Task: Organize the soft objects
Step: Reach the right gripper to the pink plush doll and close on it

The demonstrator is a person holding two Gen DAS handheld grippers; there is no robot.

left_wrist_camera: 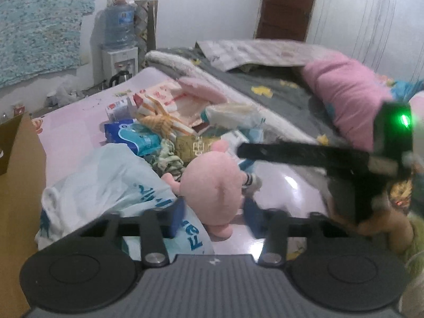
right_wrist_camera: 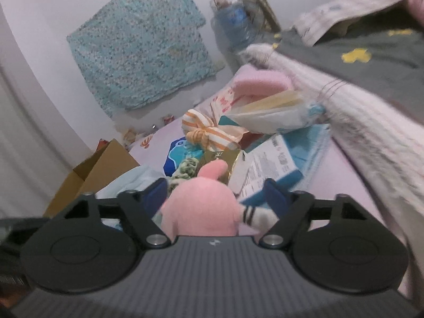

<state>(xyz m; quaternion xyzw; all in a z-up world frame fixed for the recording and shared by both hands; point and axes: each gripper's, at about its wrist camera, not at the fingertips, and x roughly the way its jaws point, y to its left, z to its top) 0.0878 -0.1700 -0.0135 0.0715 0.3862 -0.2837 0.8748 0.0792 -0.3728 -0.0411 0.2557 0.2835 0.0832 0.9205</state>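
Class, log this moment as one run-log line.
pink plush toy between both jaws | left gripper open | right gripper open | cardboard box beyond

I am in a bedroom of a home. Ahead of my left gripper lies a bed (left_wrist_camera: 79, 100) with a pink sheet, a grey blanket (left_wrist_camera: 265, 84) and a pink pillow (left_wrist_camera: 344, 92). Far ahead on the left, a water dispenser (left_wrist_camera: 120, 53) stands by the white wall with a kettle (left_wrist_camera: 119, 78) beside it. A brown door (left_wrist_camera: 286, 5) is behind the bed.
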